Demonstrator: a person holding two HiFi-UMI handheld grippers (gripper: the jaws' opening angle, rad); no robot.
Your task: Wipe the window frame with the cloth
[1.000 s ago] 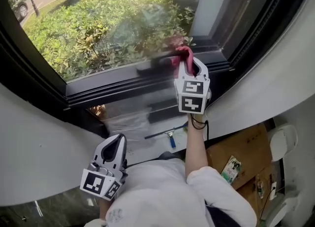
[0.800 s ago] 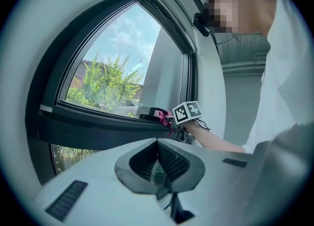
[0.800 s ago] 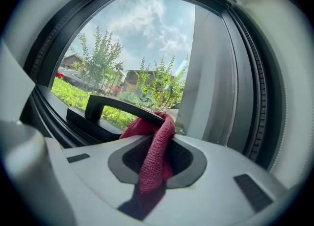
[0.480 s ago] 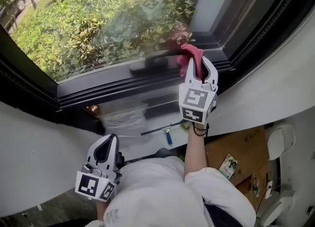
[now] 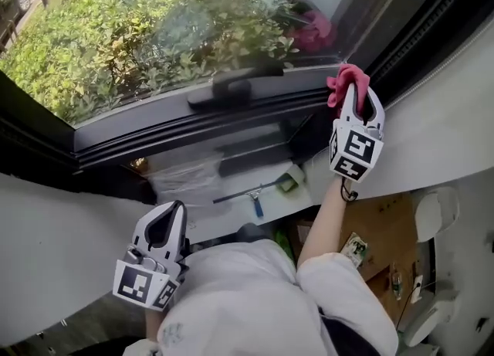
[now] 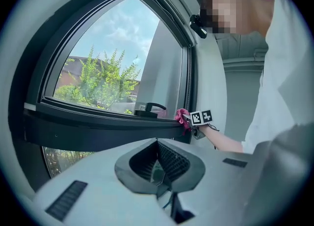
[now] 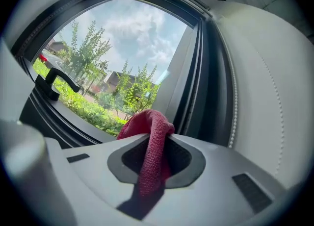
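Fig.: we see R gripper (image 5: 363,100) jaws clamped on red cloth (image 5: 345,80) at window frame (image 5: 193,127) corner; L gripper (image 5: 171,211) jaws together, empty, held low

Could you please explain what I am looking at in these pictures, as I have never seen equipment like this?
There is no robot here: a person holds a hand-held gripper in each hand. One picture comes from a camera on the person's head, looking down; the other two come from cameras riding on each gripper. The right gripper has its fingers shut on a red cloth at the right end of the dark window frame. The left gripper hangs low, fingers together, holding nothing. A window handle sits on the frame, and a squeegee lies on the ledge below.
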